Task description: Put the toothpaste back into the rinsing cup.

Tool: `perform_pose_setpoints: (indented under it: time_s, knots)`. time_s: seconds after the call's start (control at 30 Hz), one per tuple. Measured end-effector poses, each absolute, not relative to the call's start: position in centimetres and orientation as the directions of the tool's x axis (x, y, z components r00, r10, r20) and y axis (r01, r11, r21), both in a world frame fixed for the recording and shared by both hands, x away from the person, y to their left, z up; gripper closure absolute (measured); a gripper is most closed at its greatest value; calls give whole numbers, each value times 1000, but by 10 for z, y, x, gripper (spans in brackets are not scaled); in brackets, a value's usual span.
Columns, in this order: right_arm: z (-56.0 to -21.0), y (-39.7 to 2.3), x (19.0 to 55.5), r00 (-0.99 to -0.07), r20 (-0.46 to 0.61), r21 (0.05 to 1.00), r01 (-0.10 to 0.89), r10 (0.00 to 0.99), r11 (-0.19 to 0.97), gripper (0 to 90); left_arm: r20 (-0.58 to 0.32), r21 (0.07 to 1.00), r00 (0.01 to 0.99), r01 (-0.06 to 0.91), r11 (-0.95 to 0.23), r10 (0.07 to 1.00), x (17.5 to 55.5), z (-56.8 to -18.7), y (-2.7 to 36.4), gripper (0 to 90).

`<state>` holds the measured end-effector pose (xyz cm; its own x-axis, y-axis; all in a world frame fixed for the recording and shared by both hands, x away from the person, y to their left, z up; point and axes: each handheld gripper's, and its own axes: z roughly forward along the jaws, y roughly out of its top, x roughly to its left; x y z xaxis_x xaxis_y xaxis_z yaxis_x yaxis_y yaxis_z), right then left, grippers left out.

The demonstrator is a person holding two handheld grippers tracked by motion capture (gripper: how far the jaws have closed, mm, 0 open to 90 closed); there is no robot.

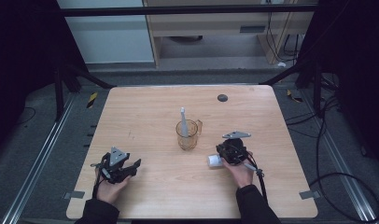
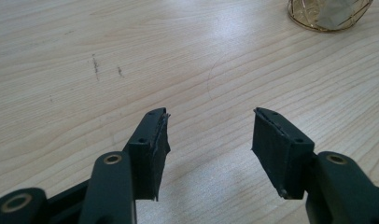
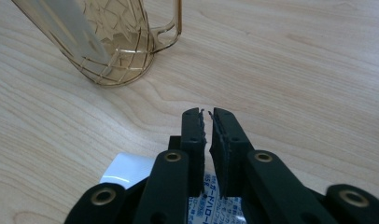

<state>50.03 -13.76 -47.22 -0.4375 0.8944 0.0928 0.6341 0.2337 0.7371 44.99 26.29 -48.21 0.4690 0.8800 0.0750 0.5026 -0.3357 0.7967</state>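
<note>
The right gripper [image 3: 208, 114] has its jaws nearly together above a white printed tube [image 3: 127, 169], which lies under them on the table [image 1: 145, 112], near the amber cup [image 1: 187, 134]. The left gripper [image 2: 211, 116] gapes empty.

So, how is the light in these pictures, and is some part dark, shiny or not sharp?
High view: the pale wooden table is lit evenly, the surroundings are very dark, and the amber see-through plastic cup looks small and soft. Left gripper view: a bright glare patch lies on the wood, and the near black fingers look soft. Right gripper view: the white printed tube gleams, and the cup is tilted and cut off.
</note>
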Motion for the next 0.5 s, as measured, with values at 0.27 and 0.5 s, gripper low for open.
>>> perform_pose_setpoints:
  time_s: [0.27,0.5]
  knots:
    - [-477,-136,500,-447,89,718,649,890,254,882,87,790,473,503,-350,877,450,-483,261,437]
    - [-476,-140,497,-458,84,715,647,885,267,896,88,789,469,506,-349,879,451,-483,261,434]
